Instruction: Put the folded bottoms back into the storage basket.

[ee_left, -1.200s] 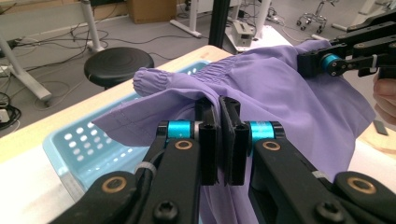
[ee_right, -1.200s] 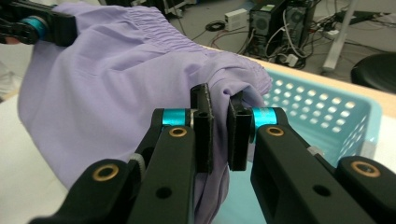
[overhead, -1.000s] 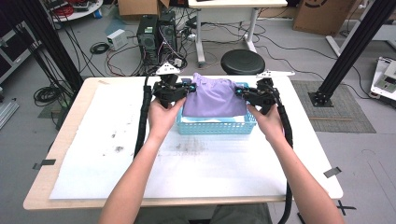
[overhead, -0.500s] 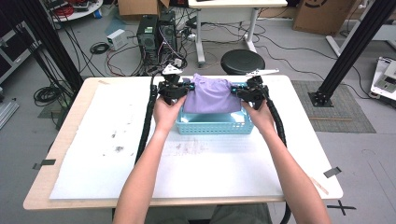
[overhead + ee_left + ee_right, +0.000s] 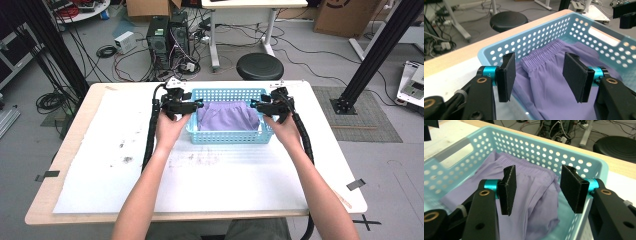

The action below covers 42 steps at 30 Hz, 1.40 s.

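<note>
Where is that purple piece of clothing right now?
The purple garment lies inside the light blue basket at the far middle of the table in the high view, between the left gripper and the right gripper.

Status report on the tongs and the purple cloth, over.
Left tongs and right tongs just opened, nothing between the pads. Purple cloth lying in blue basket. Nothing in the way.
</note>
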Each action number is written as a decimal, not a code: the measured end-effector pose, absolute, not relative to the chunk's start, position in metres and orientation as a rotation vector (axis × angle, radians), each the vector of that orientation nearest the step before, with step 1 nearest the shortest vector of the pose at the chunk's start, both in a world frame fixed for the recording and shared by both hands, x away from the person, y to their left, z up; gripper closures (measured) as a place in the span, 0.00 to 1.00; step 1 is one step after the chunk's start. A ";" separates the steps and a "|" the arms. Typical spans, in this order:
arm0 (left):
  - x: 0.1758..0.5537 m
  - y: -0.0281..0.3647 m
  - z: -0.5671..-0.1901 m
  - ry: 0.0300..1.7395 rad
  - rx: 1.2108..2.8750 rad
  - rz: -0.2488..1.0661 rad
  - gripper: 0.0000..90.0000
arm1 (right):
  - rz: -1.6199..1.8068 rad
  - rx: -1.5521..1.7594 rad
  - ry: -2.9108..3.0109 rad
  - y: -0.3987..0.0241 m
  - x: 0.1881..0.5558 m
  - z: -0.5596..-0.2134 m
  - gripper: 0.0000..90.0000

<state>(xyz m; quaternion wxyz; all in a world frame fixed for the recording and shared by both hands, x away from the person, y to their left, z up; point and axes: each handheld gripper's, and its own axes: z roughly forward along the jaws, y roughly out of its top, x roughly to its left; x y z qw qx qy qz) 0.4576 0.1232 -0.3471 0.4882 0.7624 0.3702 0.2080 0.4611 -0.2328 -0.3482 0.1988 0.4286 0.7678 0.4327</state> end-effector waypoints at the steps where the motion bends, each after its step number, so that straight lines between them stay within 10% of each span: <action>1: 0.453 0.126 -0.346 0.888 1.862 0.506 0.47 | 1.217 1.191 2.145 -0.235 0.457 -0.348 0.52; 26: 0.325 0.167 -0.380 0.755 1.777 0.489 0.36 | 1.416 0.985 2.129 -0.271 0.337 -0.376 0.42; 42: 0.304 0.182 -0.406 0.768 1.745 0.446 0.35 | 1.375 1.032 2.137 -0.283 0.326 -0.404 0.40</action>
